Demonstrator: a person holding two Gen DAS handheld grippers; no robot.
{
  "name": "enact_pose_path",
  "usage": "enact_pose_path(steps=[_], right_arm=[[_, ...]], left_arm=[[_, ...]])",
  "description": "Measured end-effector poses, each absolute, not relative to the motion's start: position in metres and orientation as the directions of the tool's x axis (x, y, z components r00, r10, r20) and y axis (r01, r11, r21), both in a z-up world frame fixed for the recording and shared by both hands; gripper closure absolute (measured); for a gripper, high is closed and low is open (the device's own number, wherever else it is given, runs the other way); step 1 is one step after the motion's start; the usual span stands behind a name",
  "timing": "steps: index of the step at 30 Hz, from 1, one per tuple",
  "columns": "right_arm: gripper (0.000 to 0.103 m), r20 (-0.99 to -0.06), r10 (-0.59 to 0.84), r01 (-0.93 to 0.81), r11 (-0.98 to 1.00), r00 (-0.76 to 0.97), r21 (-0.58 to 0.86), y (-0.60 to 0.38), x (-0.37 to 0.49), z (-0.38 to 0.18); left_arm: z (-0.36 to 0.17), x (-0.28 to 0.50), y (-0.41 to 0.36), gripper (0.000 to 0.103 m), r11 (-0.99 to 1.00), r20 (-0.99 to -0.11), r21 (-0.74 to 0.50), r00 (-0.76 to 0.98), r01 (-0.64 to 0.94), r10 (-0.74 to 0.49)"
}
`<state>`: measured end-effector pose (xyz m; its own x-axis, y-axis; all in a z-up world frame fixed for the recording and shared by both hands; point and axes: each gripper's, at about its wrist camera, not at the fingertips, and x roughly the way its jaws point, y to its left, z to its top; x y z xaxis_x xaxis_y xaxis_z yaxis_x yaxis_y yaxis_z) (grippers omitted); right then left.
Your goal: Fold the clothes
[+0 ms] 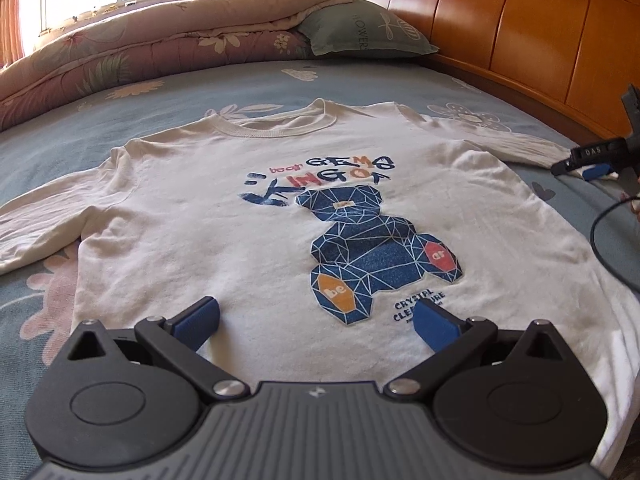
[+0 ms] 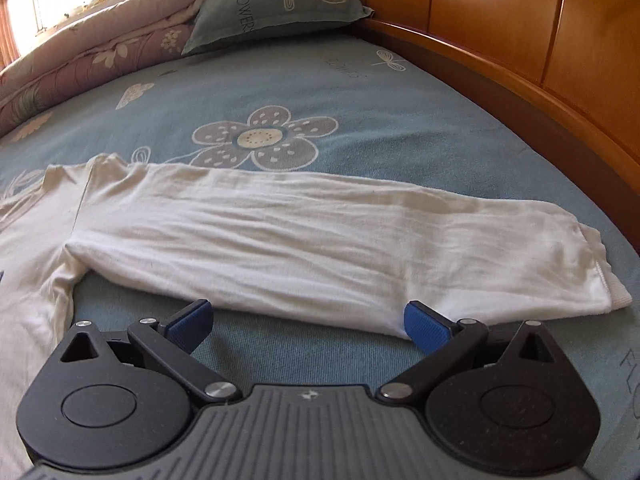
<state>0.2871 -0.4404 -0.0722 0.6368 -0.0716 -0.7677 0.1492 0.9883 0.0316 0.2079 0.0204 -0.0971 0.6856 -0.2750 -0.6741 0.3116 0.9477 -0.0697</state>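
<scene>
Shirt: white long-sleeved shirt lies flat, print side up, on the blue flowered bedsheet; neckline toward the pillow, both sleeves spread out sideways.
Print: blue faceted bear with coloured lettering above it.
Right sleeve: the sleeve stretches straight across the sheet toward the headboard side, its ribbed cuff at the far right end.
Left claw: the left claw is above the shirt's lower body, blue pads wide apart, holding nothing.
Right claw: the right claw is at the near edge of the right sleeve, pads wide apart; the right pad overlaps the sleeve's edge, contact unclear. In the left wrist view it shows by the cuff.
Bedding: folded floral quilt and green pillow at the far end.
Headboard: orange wood headboard along the right.
</scene>
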Motion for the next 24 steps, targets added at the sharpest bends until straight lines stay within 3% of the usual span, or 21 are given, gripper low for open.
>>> enact_pose_path(steps=[4, 7, 12, 18, 24], right_arm=[[0.0, -0.743, -0.096, 0.215, 0.974, 0.663, 0.065, -0.446, 0.293, -0.054], [0.0, -0.693, -0.064, 0.25, 0.953, 0.718, 0.171, -0.456, 0.308, -0.035], [0.0, -0.733, -0.016, 0.309, 0.913, 0.68, 0.267, -0.465, 0.349, -0.054], [0.0, -0.733, -0.07, 0.279, 0.946, 0.677, 0.167, -0.458, 0.375, -0.071], [0.0, -0.697, -0.094, 0.31, 0.931, 0.71, 0.191, -0.483, 0.397, -0.076]], left_arm=[[-0.069, 0.227, 0.017, 0.001, 0.931, -0.669, -0.15, 0.66, 0.332, -0.342], [-0.051, 0.238, 0.004, 0.001, 0.916, -0.65, -0.113, 0.669, 0.384, -0.36], [-0.071, 0.244, 0.003, 0.001, 0.899, -0.662, -0.213, 0.62, 0.383, -0.421], [-0.099, 0.245, 0.0, 0.001, 0.88, -0.69, -0.24, 0.565, 0.409, -0.451], [-0.101, 0.245, 0.003, 0.001, 0.873, -0.671, -0.247, 0.575, 0.421, -0.468]])
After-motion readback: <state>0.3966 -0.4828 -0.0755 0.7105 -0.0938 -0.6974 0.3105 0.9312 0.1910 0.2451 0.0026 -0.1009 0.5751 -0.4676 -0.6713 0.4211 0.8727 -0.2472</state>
